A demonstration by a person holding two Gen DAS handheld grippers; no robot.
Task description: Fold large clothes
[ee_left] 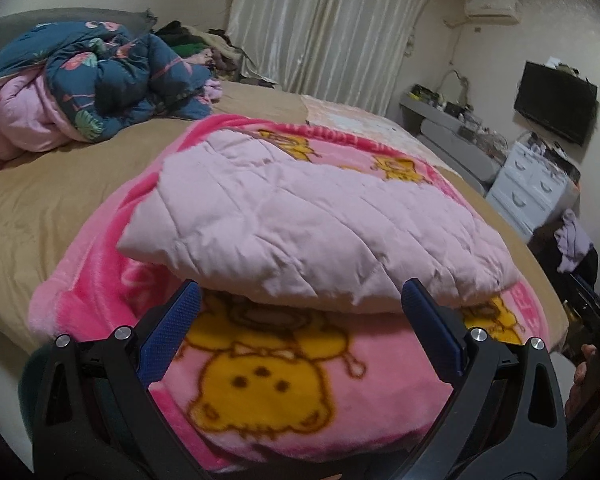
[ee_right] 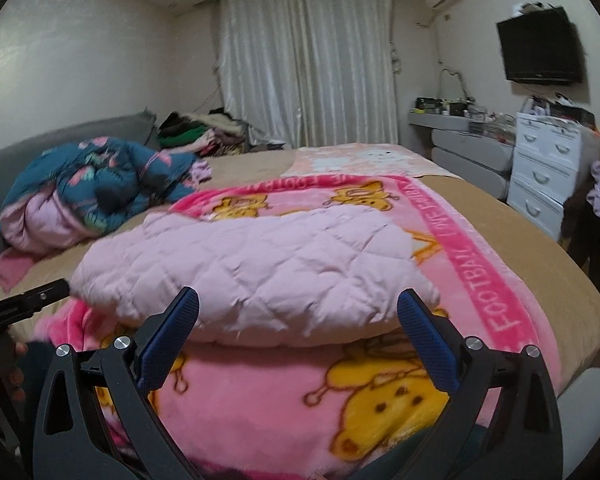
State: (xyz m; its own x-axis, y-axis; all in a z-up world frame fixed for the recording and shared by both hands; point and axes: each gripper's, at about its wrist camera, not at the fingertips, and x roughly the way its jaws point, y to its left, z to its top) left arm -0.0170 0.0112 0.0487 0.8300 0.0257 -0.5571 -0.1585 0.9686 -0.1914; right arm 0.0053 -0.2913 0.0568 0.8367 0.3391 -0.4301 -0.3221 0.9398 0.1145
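A pale pink quilted garment lies folded into a thick pad on a pink cartoon blanket on the bed. It also shows in the right wrist view on the same blanket. My left gripper is open and empty, its blue fingers just in front of the garment's near edge. My right gripper is open and empty, also just short of the near edge. The left gripper's black body shows at the left in the right wrist view.
A bunched blue floral duvet lies at the bed's far left. A clothes pile sits by the curtain. White drawers, a grey desk and a wall TV stand to the right. The bed's tan sheet surrounds the blanket.
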